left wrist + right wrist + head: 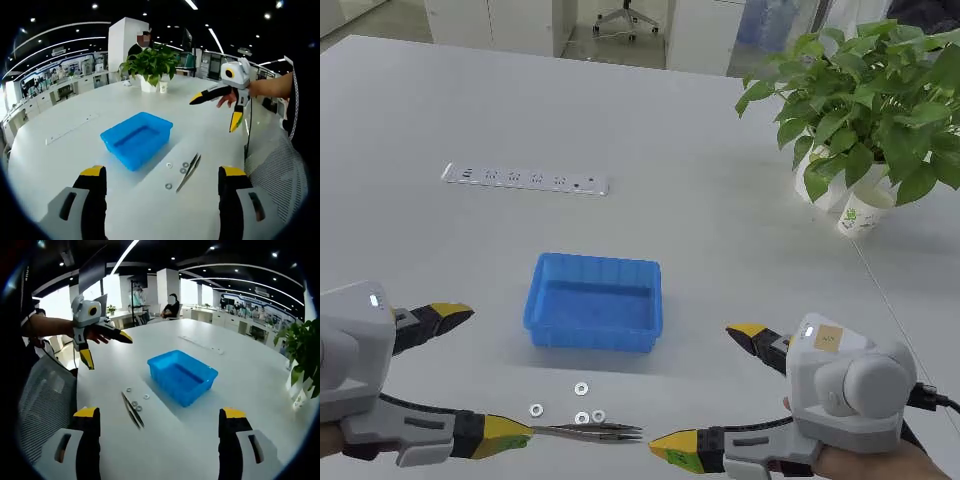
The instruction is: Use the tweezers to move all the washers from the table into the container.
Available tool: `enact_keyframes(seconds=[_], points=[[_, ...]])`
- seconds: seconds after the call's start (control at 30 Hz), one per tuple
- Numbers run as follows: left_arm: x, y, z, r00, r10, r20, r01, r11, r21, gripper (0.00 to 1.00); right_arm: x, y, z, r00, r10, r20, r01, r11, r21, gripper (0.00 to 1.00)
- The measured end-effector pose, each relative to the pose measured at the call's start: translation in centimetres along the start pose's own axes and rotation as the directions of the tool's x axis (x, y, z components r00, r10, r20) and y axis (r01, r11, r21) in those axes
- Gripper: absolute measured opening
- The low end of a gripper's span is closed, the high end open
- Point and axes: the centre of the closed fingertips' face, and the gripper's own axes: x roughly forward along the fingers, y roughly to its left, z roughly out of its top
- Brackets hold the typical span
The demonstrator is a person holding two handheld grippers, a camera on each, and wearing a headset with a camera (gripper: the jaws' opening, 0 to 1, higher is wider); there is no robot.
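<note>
A blue container [595,300] stands open on the white table [720,200]. In front of it lie several small metal washers [581,388], and just below them the tweezers [590,431], flat on the table. My left gripper [498,372] is open to the left of the washers, with nothing in it. My right gripper [693,387] is open to their right, also holding nothing. The left gripper view has the container [137,138], washers [169,164] and tweezers [189,171] ahead of its jaws. In the right gripper view the tweezers [132,410] lie left of the container [182,375].
A white power strip [525,179] lies behind the container. A potted plant [865,110] in a white pot stands at the table's far right. A mesh chair back [45,405] stands beside the table near me. A person [172,307] sits at the far end.
</note>
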Motion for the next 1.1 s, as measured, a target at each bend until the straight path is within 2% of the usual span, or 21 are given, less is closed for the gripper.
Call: enact_keyframes(seconds=[1.1], points=[[-0.08,0.06,0.11,1.0000,0.000,0.001,0.000,1.000,0.009,0.98,-0.13,-0.08,-0.12,1.0000,-0.002,-0.004,0.002,1.000,-0.012,0.99]])
